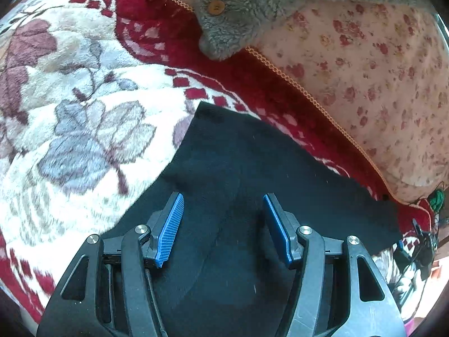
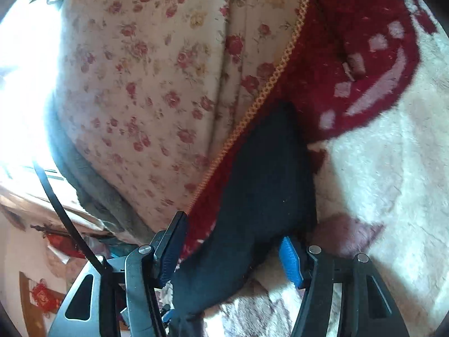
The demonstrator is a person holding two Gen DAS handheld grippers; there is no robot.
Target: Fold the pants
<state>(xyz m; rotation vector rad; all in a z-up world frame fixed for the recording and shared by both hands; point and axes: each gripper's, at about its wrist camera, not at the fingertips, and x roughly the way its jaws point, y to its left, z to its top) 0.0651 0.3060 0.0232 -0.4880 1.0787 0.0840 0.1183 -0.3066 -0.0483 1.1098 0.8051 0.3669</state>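
In the left wrist view the left gripper [image 1: 223, 229] hung spread over the black pants [image 1: 252, 168], seemingly part-folded on the plush blanket [image 1: 84, 98] with room leftward, while in the right wrist view the right gripper [image 2: 234, 248], also spread, straddled the cloth beside the floral quilt [image 2: 140, 84].

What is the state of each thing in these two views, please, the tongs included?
Black pants: spread on the blanket, lying between both tongs.
Left tongs: open, above the pants, nothing gripped.
Right tongs: open, pants cloth between the fingers, not clamped.
Plush blanket: spread out under the pants.
Floral quilt: bunched beside the blanket.
Grey fleece garment: lying on the quilt, one button showing.
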